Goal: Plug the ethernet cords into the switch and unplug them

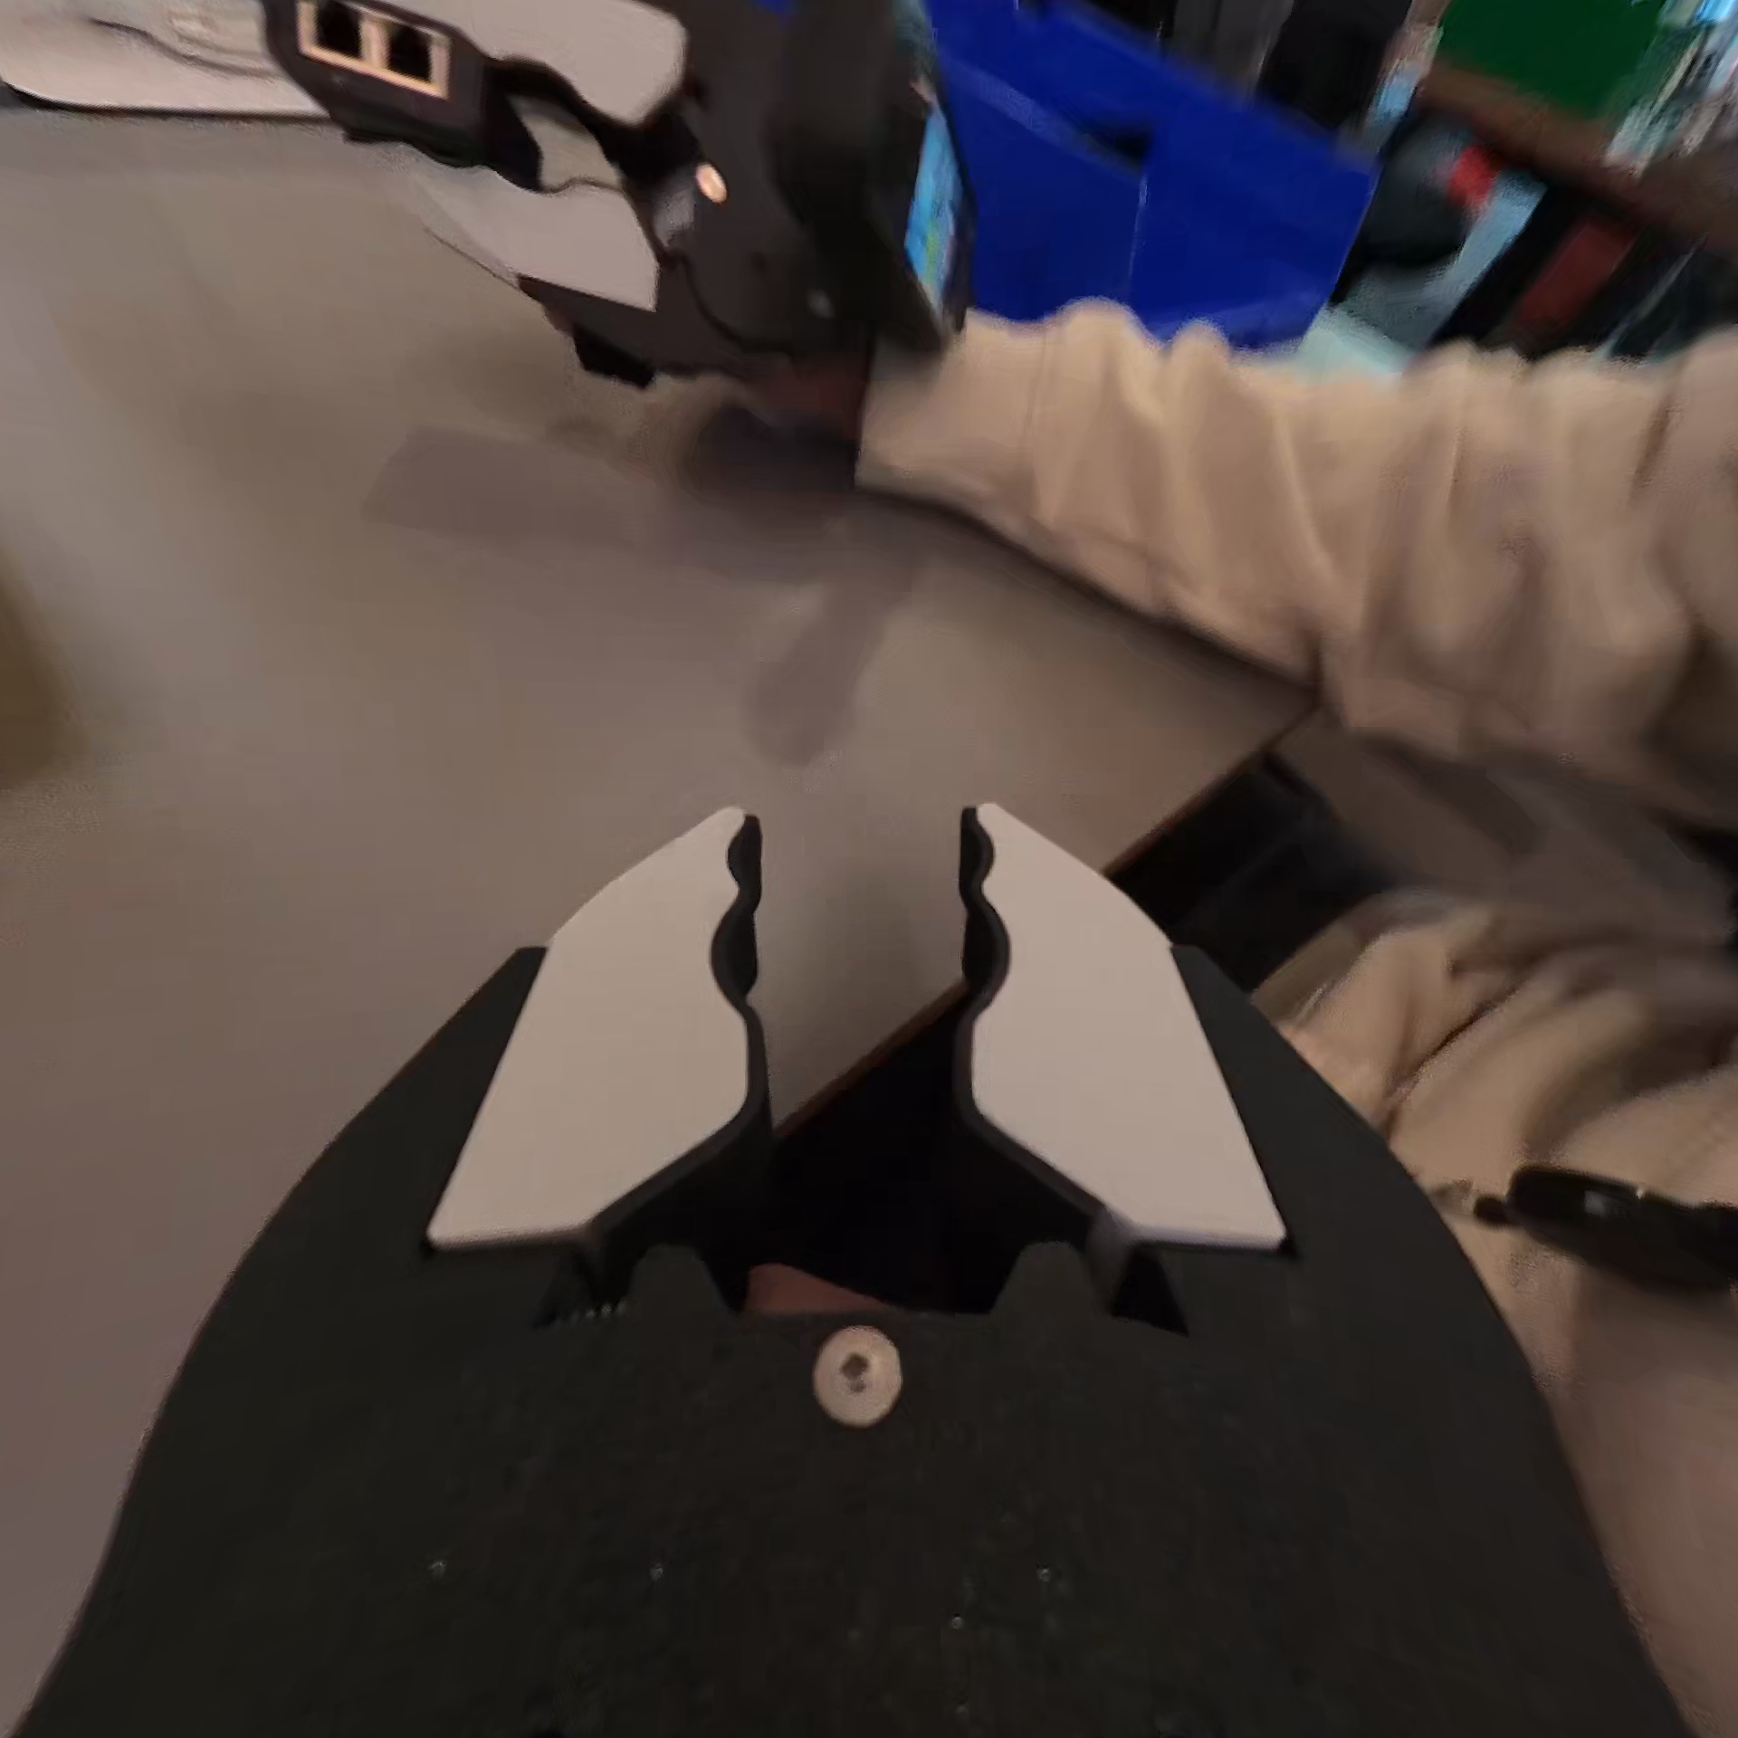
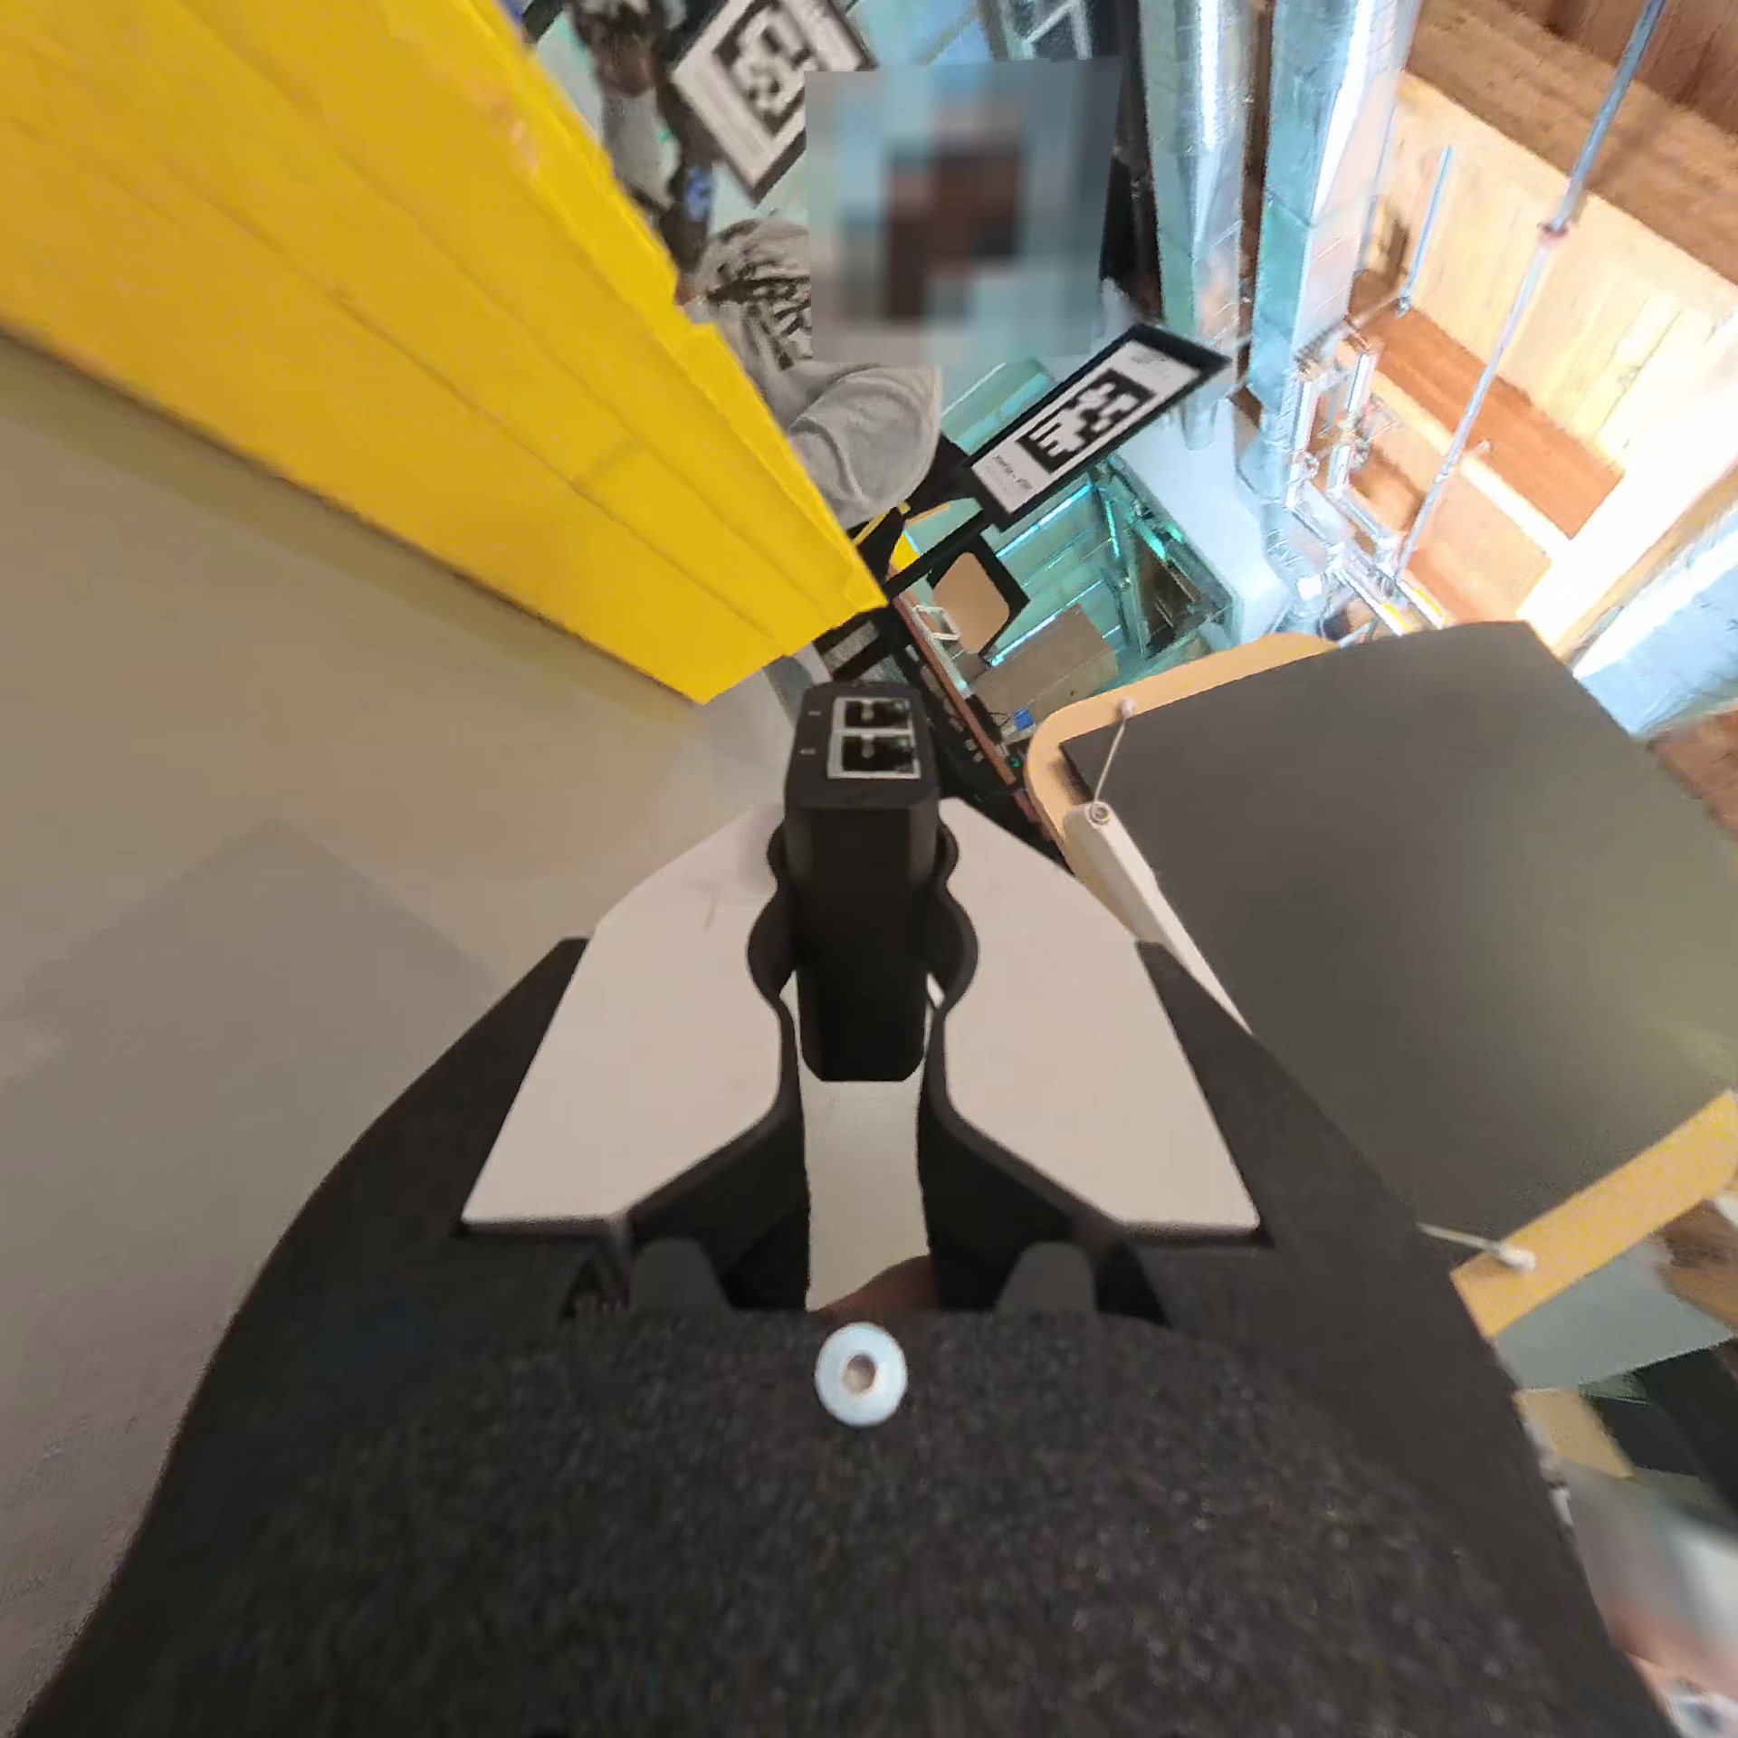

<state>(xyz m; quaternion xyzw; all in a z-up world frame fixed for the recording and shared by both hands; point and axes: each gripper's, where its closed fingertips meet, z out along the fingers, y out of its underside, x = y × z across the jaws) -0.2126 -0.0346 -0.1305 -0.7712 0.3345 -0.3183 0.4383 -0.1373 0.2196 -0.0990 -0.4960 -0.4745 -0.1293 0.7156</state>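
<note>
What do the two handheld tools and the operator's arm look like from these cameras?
Both tools match: the left tool and right tool each have a textured black body, a silver centre screw and two pale grey fingers with wavy black inner edges. In the left wrist view a thin black cable runs along the right tool's side, and the arm behind it wears a cream knit sleeve.

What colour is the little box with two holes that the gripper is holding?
Black. The switch shows best in the right wrist view.
</note>
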